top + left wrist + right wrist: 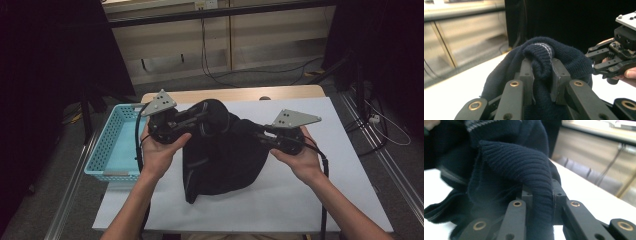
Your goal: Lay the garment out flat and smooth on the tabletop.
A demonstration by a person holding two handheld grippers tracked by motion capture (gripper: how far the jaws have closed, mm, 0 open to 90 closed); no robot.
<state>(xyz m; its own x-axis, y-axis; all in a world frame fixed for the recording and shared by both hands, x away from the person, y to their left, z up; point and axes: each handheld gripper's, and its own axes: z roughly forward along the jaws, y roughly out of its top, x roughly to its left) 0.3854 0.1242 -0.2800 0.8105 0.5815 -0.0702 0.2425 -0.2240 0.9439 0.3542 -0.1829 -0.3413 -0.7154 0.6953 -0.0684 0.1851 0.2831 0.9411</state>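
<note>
A dark navy knitted garment [222, 150] with thin grey stripes hangs bunched over the white table, lifted at both upper corners. My left gripper [200, 119] is shut on its upper left edge; in the left gripper view a ribbed fold [541, 67] is pinched between the jaws. My right gripper [260, 134] is shut on the right edge, and in the right gripper view ribbed knit [536, 185] drapes over the closed jaws. The lower part of the garment rests on the table. The other hand's gripper [616, 57] appears at the right of the left gripper view.
A light blue plastic basket [112, 145] stands at the table's left edge. The white table top [300, 195] has bare room on the right and in front. Cables lie on the floor beyond the far edge, with dark stands on both sides.
</note>
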